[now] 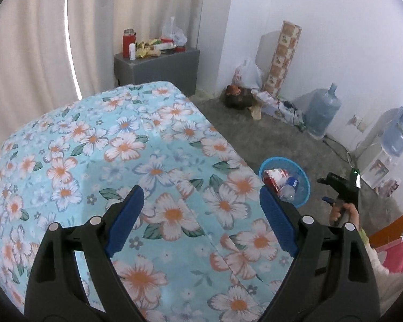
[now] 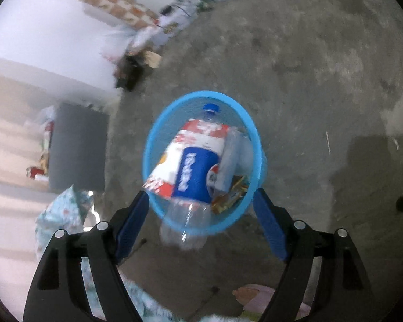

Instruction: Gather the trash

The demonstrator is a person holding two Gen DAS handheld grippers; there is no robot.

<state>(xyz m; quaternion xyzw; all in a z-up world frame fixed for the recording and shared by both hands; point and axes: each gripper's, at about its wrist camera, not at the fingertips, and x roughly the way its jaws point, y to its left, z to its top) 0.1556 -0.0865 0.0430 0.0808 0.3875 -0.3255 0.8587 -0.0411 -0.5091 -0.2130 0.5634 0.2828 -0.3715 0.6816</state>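
Observation:
A blue mesh basket (image 2: 153, 139) stands on the concrete floor right under my right gripper (image 2: 200, 194). In it lie a clear plastic bottle (image 2: 196, 171) with a blue label, a red and white packet (image 2: 201, 134) and some shiny wrappers (image 2: 231, 190). The bottle's base juts over the near rim, between my spread fingers, and neither pad touches it. My left gripper (image 1: 201, 190) hangs open over a floral bed cover (image 1: 94, 147) with nothing in it. From there the basket (image 1: 282, 161) shows beside the bed, with a hand (image 1: 344, 212) holding the other gripper above it.
A grey cabinet (image 1: 158, 64) in the corner carries a red flask, wrappers and a plastic bag. Along the wall stand a tile-patterned box (image 1: 282, 56), a white bag (image 1: 247, 73), a dark heap, a water jug (image 1: 322, 110) and a dispenser (image 1: 384, 145). Cables trail on the floor.

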